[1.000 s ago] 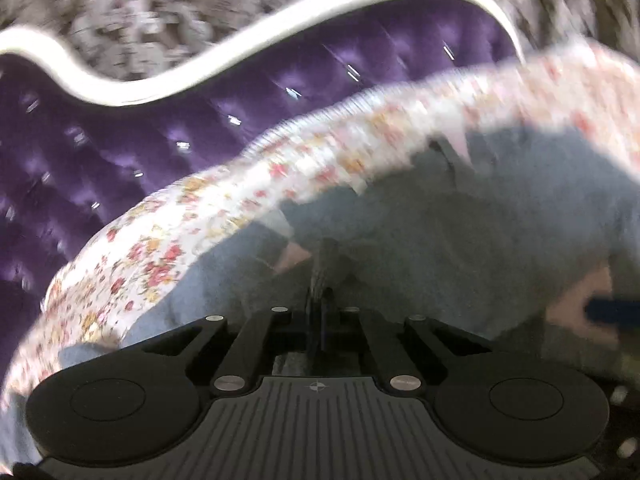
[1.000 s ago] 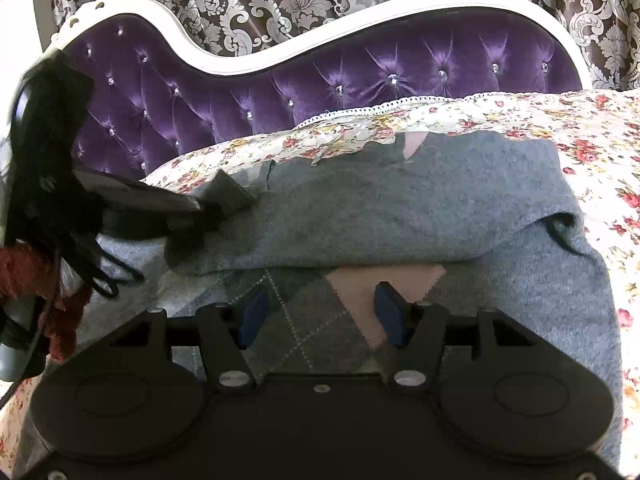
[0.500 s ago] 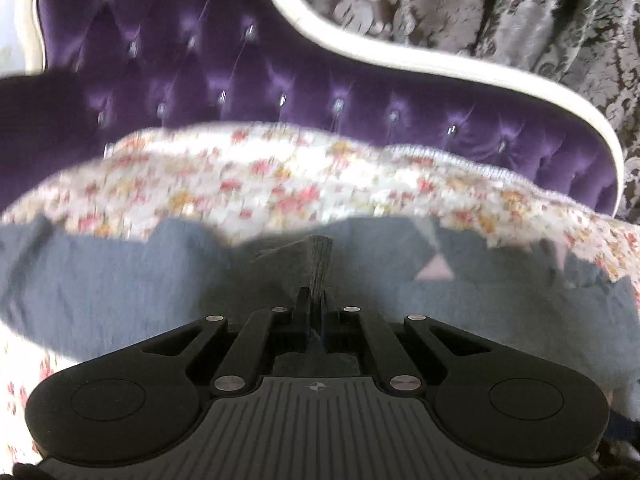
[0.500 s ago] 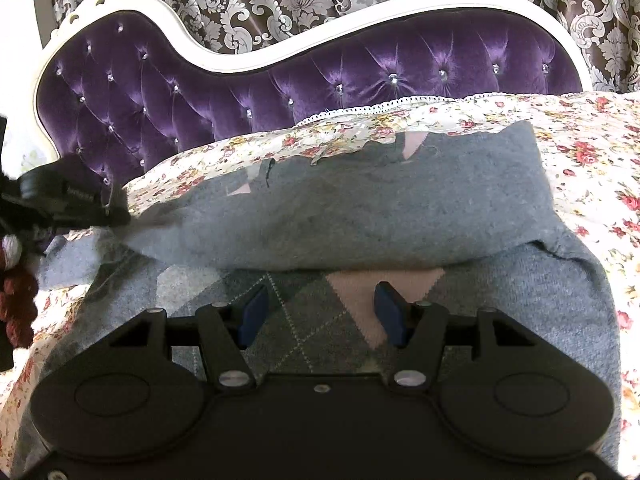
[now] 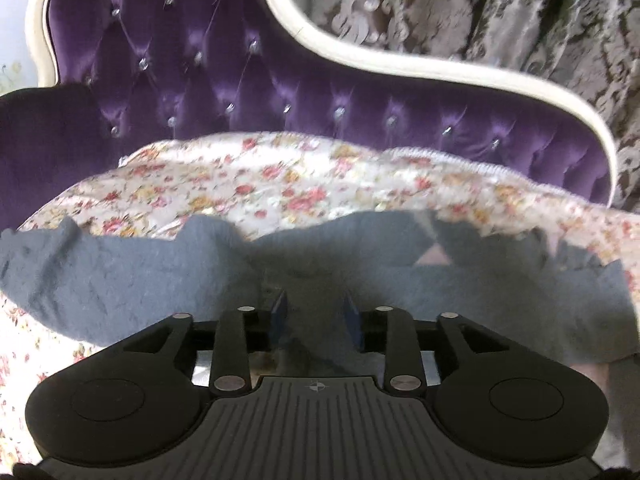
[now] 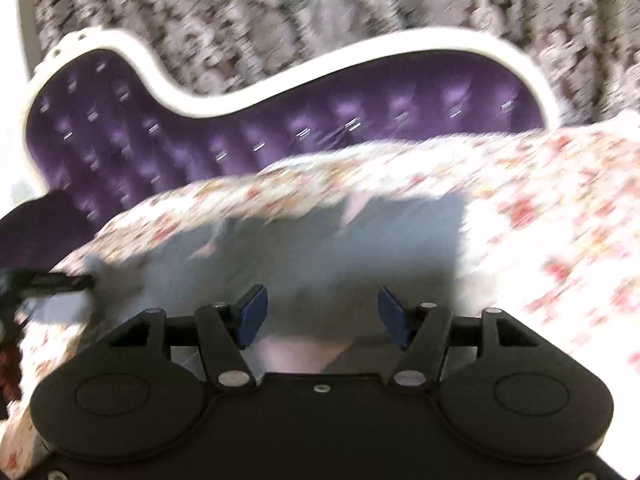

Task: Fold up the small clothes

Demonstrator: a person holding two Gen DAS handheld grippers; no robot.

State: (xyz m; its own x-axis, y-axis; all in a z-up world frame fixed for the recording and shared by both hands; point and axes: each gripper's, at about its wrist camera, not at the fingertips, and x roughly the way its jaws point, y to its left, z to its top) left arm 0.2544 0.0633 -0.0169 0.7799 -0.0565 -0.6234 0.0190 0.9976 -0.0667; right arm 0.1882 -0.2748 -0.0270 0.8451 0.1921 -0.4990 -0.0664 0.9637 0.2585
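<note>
A grey knit sweater (image 5: pixel 460 280) with a pink diamond patch lies folded across the floral bedspread (image 5: pixel 280 184). My left gripper (image 5: pixel 316 316) is open just above the sweater's near edge, with nothing between its blue pads. In the blurred right wrist view the sweater (image 6: pixel 360 248) lies ahead. My right gripper (image 6: pixel 322 316) is open and empty over its near part. My left gripper's black fingers (image 6: pixel 60 282) show at the sweater's left end.
A purple tufted headboard (image 5: pixel 280 92) with a white frame stands behind the bed. Patterned grey curtains (image 5: pixel 480 12) hang behind it. The floral bedspread (image 6: pixel 560 220) stretches to the right of the sweater.
My left gripper has opened and let go of the sweater's edge, which now lies on the bed. My right gripper has moved, its view now blurred.
</note>
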